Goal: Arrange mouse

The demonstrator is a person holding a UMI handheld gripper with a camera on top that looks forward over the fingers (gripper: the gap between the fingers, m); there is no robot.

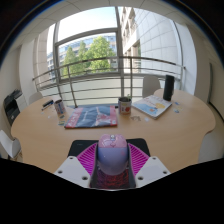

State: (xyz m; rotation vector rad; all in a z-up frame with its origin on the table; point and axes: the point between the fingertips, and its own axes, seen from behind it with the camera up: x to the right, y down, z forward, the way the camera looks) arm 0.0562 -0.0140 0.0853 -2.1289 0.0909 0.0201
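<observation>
Round wooden table (40, 135) – magazines (92, 116) and a can (125, 104) well beyond, nothing blocking; black mouse pad (80, 148) just ahead under the fingers; hand-held gripper (112, 172) pinching the mouse (112, 155) between its pads (90, 160) – mouse long axis runs forward along the fingers

Daylight floods through the window (92, 50); strong fisheye bending at edges.

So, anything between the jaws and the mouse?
Nothing visible. The mouse sits right between the jaws; the magazine and can are well beyond them on the table.
</observation>
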